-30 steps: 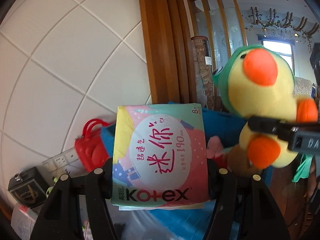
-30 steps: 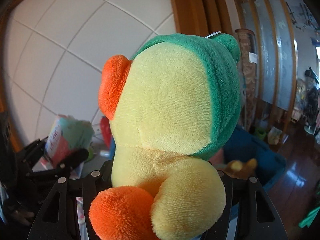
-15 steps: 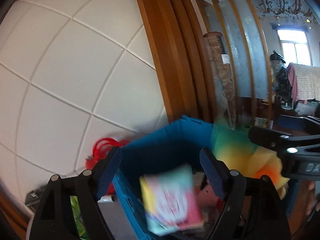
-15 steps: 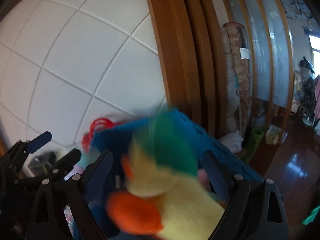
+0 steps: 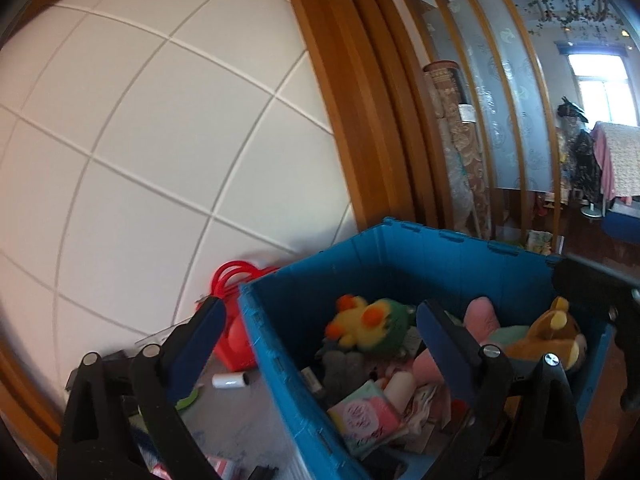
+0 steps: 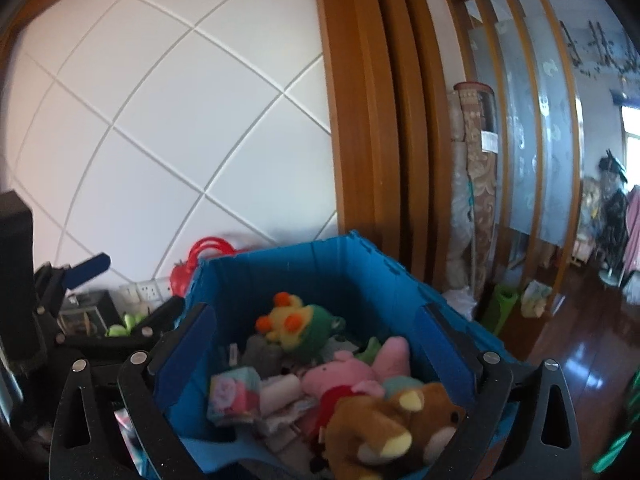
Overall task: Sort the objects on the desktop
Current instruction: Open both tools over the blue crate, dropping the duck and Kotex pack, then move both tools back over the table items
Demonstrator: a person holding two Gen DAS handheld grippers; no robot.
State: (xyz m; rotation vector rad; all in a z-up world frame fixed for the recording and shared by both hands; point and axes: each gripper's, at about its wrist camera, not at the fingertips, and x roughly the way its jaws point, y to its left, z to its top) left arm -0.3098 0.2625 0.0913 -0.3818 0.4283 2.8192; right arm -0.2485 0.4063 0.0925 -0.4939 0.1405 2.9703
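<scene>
An open, blue plastic crate with ribbed walls stands by the white tiled wall, and the sorted things lie heaped inside it. Toward the far wall lies a yellow plush duck with orange beak and feet and a green hood — tipped over on its side atop grey plush. Nearer, a soft square pad packet, pink and mint with a white oval on its face, lies tilted on crumpled wrappers beside a white roll. To its right are a pink pig plush in a red dress, a pink starfish-shaped plush and, nearest, a brown bear plush with cream ears — all lying jumbled, touching one another.
</scene>
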